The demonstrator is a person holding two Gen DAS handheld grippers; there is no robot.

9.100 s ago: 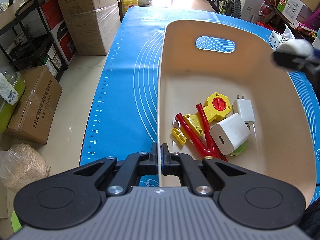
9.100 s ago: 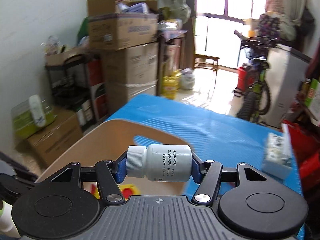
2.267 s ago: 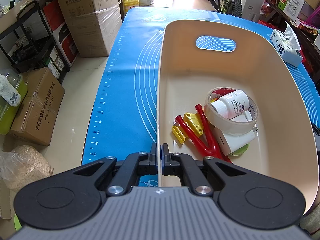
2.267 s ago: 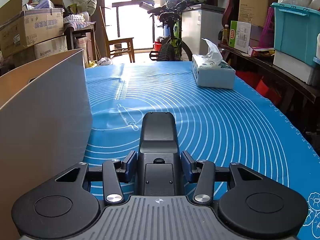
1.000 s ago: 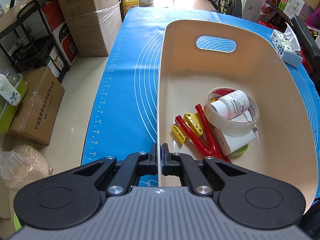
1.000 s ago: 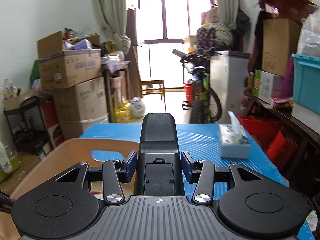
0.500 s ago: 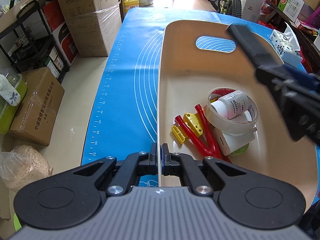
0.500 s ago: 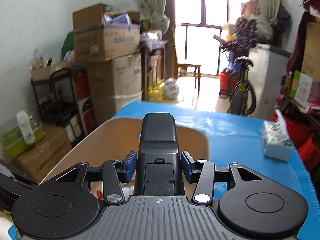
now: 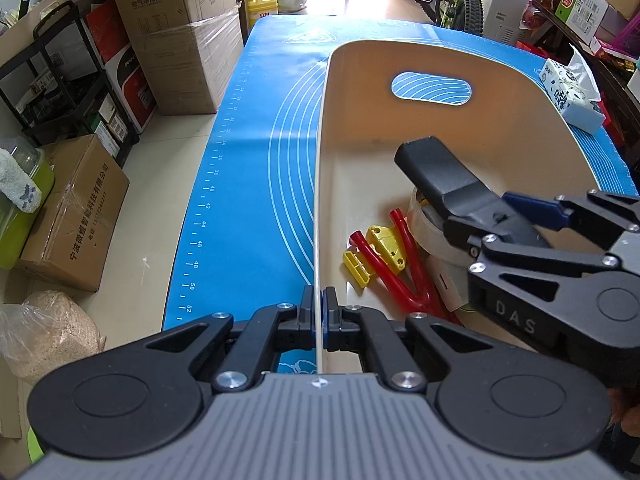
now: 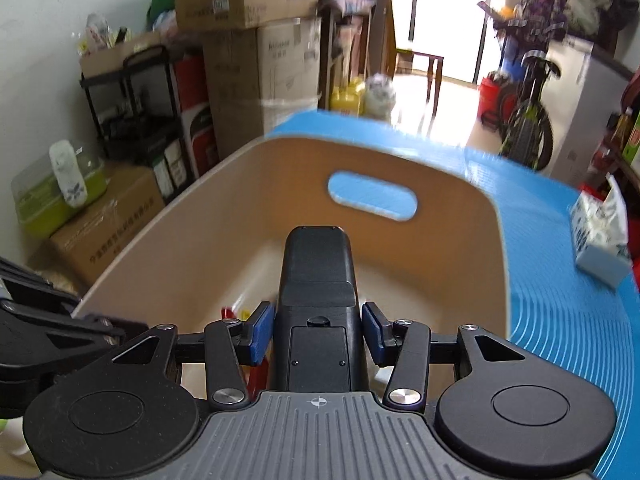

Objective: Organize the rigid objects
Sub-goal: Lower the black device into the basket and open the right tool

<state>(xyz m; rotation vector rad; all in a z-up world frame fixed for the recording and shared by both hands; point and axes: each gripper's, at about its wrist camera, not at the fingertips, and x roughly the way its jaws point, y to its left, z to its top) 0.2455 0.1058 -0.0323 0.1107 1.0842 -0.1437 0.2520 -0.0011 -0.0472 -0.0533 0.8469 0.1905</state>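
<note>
Both tongs clamped: right tongs [image 10: 318,334] carried black remote [image 9: 452,184] over basket [image 9: 520,92]; left tongs [image 9: 319,308] pinch rim.

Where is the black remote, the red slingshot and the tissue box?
remote [image 10: 316,264], right wrist view, its top face
slingshot [image 9: 412,298], left wrist view, where its arms join
tissue box [image 9: 570,94], left wrist view, its printed side

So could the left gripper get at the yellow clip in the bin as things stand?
Probably not: the left gripper is shut on the bin wall. The yellow clip lies uncovered close by, beside the red slingshot, but reaching it means letting go first.
</note>
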